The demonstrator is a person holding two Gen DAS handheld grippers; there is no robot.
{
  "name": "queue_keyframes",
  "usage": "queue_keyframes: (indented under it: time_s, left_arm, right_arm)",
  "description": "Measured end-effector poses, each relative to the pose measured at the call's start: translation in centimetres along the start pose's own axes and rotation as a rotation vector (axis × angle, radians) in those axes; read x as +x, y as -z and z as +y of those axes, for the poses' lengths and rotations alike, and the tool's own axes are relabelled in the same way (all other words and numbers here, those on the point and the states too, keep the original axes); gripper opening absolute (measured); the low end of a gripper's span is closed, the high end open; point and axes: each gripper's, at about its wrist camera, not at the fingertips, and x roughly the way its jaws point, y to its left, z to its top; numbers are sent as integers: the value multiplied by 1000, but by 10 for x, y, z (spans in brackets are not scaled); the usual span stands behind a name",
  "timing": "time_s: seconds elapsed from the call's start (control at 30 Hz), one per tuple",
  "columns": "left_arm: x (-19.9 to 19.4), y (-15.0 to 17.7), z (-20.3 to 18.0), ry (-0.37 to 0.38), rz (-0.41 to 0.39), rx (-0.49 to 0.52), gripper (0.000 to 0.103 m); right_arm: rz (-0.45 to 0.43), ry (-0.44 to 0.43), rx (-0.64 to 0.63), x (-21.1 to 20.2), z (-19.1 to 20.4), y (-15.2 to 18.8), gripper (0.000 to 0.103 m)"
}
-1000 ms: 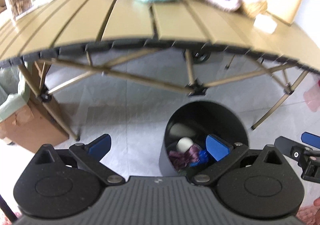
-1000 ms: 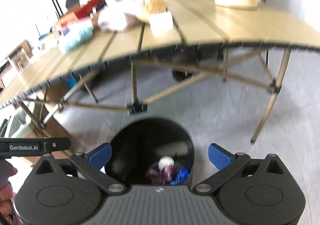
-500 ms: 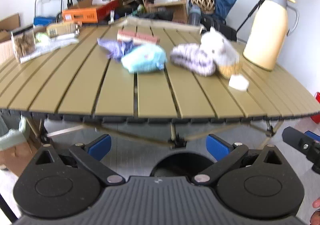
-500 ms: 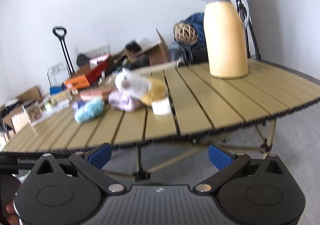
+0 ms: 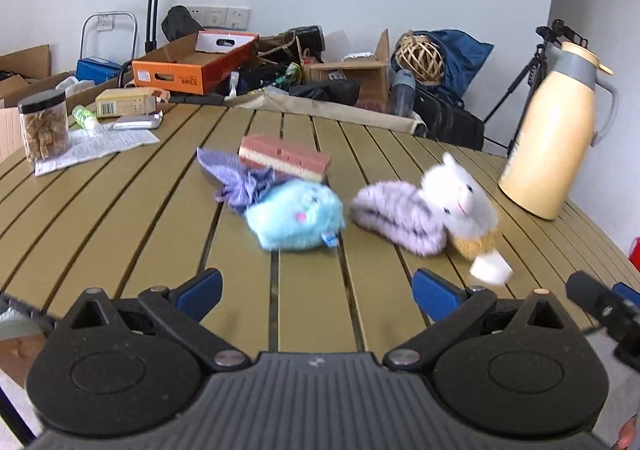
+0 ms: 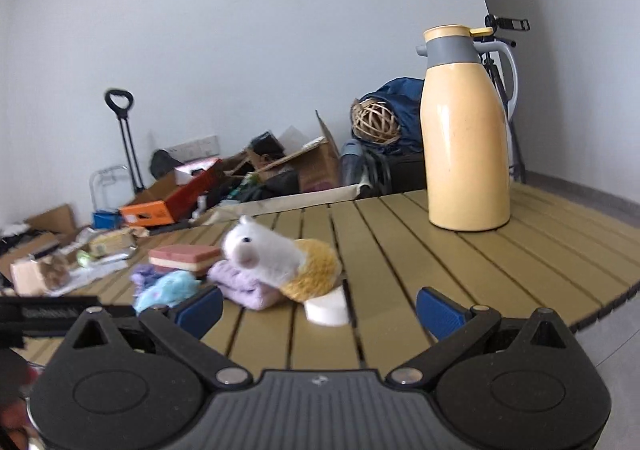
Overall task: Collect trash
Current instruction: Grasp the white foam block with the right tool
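On the slatted table (image 5: 120, 210) lie a blue plush toy (image 5: 296, 216), a purple cloth (image 5: 236, 178), a pink sponge block (image 5: 284, 158), a purple striped fabric roll (image 5: 400, 218), a white and yellow plush animal (image 5: 460, 206) and a small white block (image 5: 491, 271). My left gripper (image 5: 316, 290) hovers open near the table's front edge, short of the blue plush. My right gripper (image 6: 318, 308) is open too, with the white block (image 6: 327, 308) just beyond its fingertips and the plush animal (image 6: 280, 258) behind that. The trash bin is out of view.
A tall yellow thermos jug (image 6: 466, 138) stands at the table's right side. A jar of snacks (image 5: 44, 126), papers (image 5: 96, 146) and a small box (image 5: 124, 104) sit at the left. Cardboard boxes and bags crowd the floor behind the table.
Both grippers rose from over the black bin on the floor to above the table's front edge. The bin has dropped out of view. Both stayed open and empty.
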Motion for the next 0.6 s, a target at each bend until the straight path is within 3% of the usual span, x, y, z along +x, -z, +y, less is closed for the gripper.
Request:
queue_keyframes:
  time_s: [0.13,0.33,0.5,0.6]
  left_arm:
    - [13,-14,-1,-4,-23,-2,103]
    - [33,-20,5,-7,-16,-23,103]
    - [48,-22,14,-14,1,-35,103]
    - [54,-22,20,-14,14,-44,103]
  right_arm:
    - [38,8,-18,32,2,2,103]
    - [59,41,-46,71,12,9,91]
    - [86,69,-46,98,14,12,61]
    - [107,66,-28,110,12,14,51]
